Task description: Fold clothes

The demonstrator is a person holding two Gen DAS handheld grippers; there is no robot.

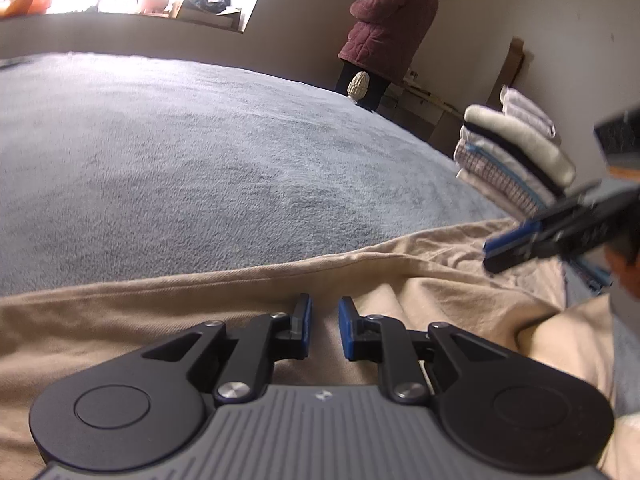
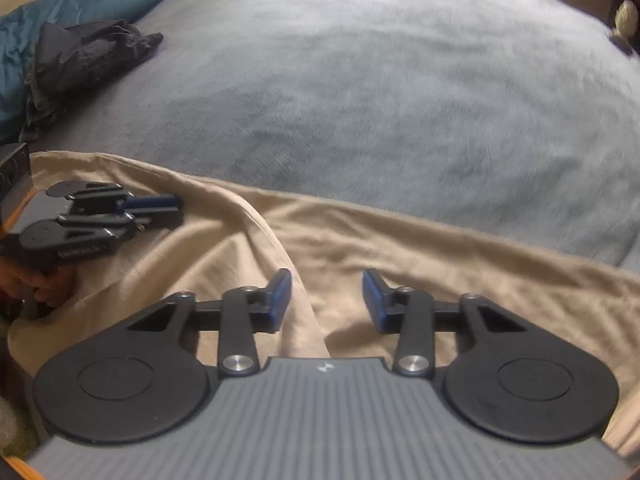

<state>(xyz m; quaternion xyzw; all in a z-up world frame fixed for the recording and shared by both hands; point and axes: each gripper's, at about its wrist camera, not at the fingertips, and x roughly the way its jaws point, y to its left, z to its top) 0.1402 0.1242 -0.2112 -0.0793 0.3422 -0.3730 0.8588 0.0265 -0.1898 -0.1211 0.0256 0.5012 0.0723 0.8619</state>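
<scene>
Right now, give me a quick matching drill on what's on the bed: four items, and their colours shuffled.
Items:
1. garment under the grippers
2. bed cover
3. crumpled clothing
4. top of the folded stack

Colours:
A. white
B. beige
C. black
D. grey-blue

Pairs: 1-B, 2-D, 3-C, 4-A

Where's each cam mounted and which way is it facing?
Left wrist: on the left gripper, looking across the beige garment and grey blanket toward the folded stack; the right gripper shows.
Right wrist: on the right gripper, angled down at the garment; the left gripper and a hand show.
Shared: garment, blanket, each other's gripper.
</scene>
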